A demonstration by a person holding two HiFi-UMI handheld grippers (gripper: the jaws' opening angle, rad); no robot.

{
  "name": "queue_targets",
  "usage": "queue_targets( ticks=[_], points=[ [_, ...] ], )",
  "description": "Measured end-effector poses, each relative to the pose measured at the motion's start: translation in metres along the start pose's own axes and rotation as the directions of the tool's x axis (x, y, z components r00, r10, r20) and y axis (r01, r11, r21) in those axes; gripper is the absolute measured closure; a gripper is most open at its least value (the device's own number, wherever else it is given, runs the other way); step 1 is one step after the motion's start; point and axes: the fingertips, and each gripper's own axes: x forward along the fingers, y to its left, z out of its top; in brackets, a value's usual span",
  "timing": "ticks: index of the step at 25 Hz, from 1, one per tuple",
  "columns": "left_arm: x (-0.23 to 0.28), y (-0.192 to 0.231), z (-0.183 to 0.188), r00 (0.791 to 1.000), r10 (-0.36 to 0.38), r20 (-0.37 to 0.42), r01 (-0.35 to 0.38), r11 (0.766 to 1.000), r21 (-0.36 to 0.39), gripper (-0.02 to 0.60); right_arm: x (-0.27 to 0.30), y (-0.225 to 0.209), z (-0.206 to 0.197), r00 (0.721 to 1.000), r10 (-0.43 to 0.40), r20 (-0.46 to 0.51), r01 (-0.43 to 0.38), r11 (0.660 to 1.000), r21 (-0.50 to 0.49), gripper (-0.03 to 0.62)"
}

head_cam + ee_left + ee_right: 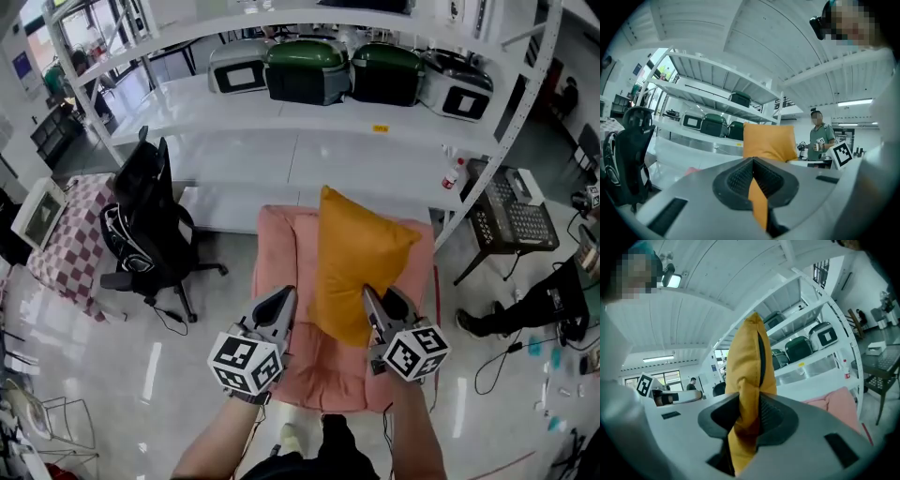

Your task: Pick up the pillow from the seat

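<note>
Nearest the head camera are the marker cubes of the two tools. The left hand-held gripper (284,302) is closed on a thin fold of yellow fabric at the near left edge of the pillow (361,253). The right hand-held gripper (375,305) is clamped on a thicker bunch of the same cover at the near right edge. The pillow stands upright between them over the pink seat (281,242), and its lower edge appears to be clear of the cushion. The pillow is a square, plump cushion with a matt woven cover and a dark seam or zip line along one edge. Expect it to be light, soft and easily compressed. It will sag and swing from any single point, so grip at two separated edges, as here, on fabric backed by filling. The thin left pinch could slip. The seat is a padded pink cushion with rolled sides. White shelves (309,122) lie beyond it.
</note>
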Motion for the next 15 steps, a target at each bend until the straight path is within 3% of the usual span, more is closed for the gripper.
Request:
queue_targets(
  ticks=[7, 15],
  points=[
    [-0.017, -0.007, 0.048, 0.997, -0.022, 0.079, 0.021, 1.000, 0.009, 0.577, -0.014, 0.027, 0.057, 0.994, 0.007, 0.105, 0.000, 0.998, -0.065, 0.490],
    [-0.030, -0.015, 0.088, 0.987, -0.043, 0.152, 0.038, 0.999, 0.032, 0.577, -0.025, 0.050, 0.094, 0.987, 0.021, 0.161, -0.002, 0.993, -0.119, 0.490]
  ],
)
